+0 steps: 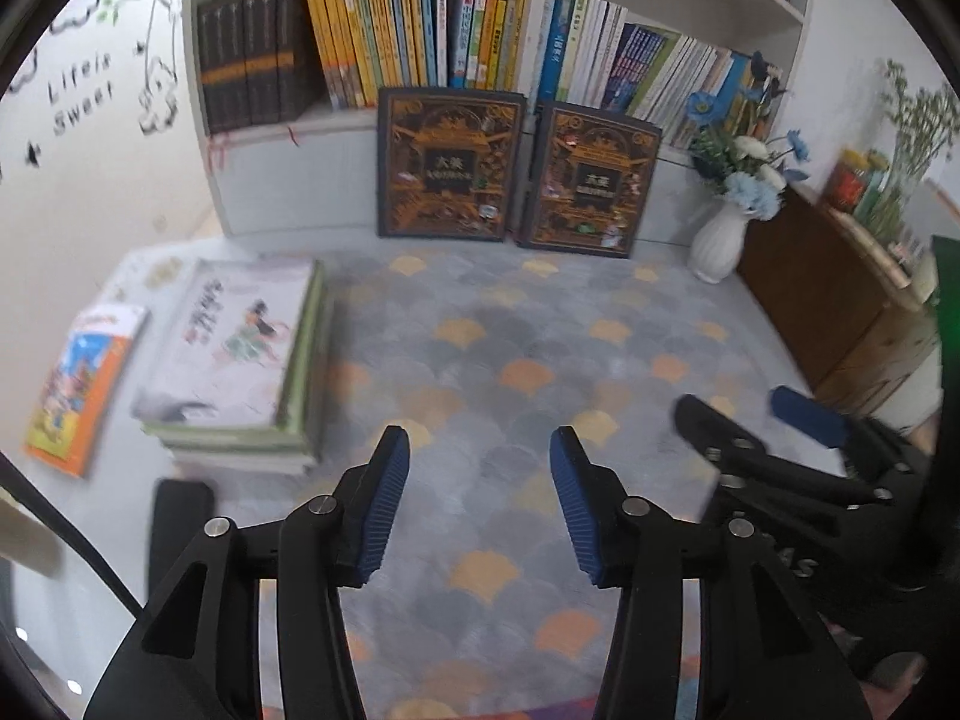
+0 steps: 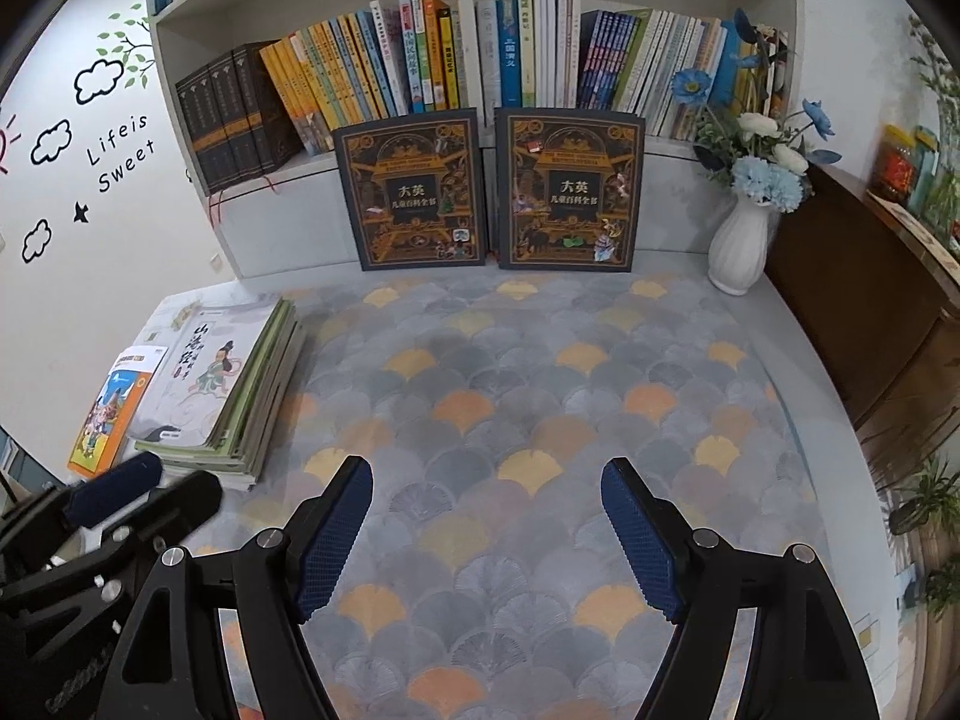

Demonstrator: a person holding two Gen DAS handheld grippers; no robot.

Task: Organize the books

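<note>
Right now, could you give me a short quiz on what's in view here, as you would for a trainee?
1. True or false: the two dark ornate books stand upright against the bookshelf.
2. Which sits right of those books? A) white vase of flowers B) a lamp C) a clock
3. Fill in: the stack of books lies flat on the patterned ____.

Key: 1 true. 2 A. 3 mat. Neither the left gripper nor the right gripper holds anything; both stand open above the mat.
</note>
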